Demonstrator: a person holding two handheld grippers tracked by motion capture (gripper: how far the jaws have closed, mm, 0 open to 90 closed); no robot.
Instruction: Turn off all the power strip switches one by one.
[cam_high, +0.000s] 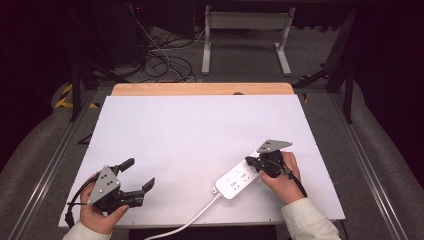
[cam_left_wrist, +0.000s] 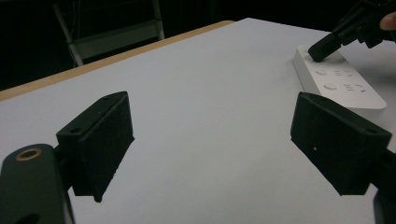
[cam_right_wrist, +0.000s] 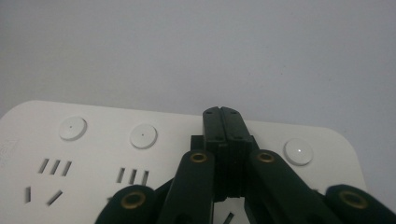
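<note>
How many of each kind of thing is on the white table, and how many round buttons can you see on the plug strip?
Power strip: 1
White cord on the strip: 1
Hand-held tools: 2, the left tool and the right tool
Round buttons seen on the strip: 3, in the right gripper view
Total: 7

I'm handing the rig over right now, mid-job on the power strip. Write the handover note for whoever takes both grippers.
Right gripper: shut, nothing between the jaws, tip down on the far end of the white power strip, by its row of round buttons. Whether a button is actually pressed I cannot tell.
Left gripper: open, empty, held low at the near left of the white table, well apart from the strip.
Power strip: lies flat at the near right of the table, its white cord running off the near edge. No plugs in the sockets that show.
Done: right gripper brought onto the strip.
Left: probably finish the button press, then lift clear.
</note>
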